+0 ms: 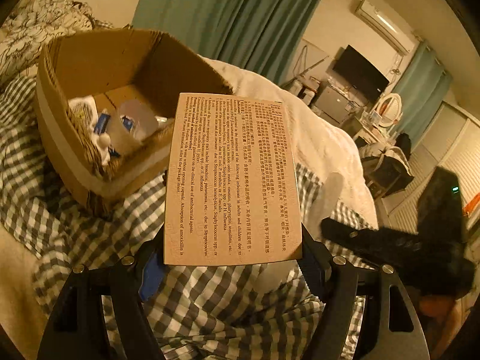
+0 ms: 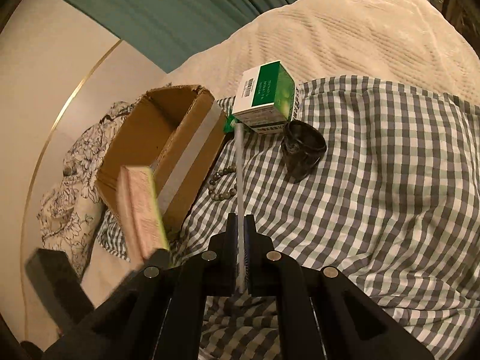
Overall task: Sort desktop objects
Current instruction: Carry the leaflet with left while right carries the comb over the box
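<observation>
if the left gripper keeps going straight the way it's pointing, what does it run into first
Probably the cardboard box. The left gripper holds a flat medicine box that points forward, its far end already near the box's near rim. Depth is unclear, so it may pass just above or beside the rim.

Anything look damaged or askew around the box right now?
The cardboard box sits tilted on the rumpled checked sheet, and its top rim is ragged and torn. The black cup lies tipped over on the sheet.

left gripper (image 1: 234, 258) matte black linkage arms, round silver pivot screws, blue finger pads (image 1: 151, 276), right gripper (image 2: 240, 234) matching black frame, silver screws, blue-lined fingers
</observation>
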Motion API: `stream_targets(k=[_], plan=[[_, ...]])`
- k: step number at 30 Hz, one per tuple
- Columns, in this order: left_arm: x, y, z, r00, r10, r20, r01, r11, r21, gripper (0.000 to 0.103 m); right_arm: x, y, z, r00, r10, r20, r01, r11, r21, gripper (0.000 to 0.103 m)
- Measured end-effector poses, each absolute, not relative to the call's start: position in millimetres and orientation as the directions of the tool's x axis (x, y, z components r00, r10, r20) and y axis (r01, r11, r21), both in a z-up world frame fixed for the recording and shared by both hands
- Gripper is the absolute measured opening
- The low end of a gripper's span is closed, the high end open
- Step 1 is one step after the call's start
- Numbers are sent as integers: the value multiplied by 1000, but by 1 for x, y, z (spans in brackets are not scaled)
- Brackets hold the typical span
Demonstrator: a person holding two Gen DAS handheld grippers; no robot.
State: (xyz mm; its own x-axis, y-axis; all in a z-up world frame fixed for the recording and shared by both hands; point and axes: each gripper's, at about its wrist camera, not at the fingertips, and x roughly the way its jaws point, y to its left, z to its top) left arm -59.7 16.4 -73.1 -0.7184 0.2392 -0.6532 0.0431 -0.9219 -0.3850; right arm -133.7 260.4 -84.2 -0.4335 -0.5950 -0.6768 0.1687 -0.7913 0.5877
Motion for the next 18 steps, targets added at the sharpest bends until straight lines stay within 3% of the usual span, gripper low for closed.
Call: stream_targets(k=[8, 18], plan=[[-55, -9, -66, -693, 158, -704, 64, -958, -278, 78, -138, 253, -85, -454, -551, -700, 164, -824, 542, 4], [-79, -62, -11, -732, 166, -660, 48, -955, -293, 78, -133, 198, 21, -524, -607, -597, 396, -795, 460, 4]])
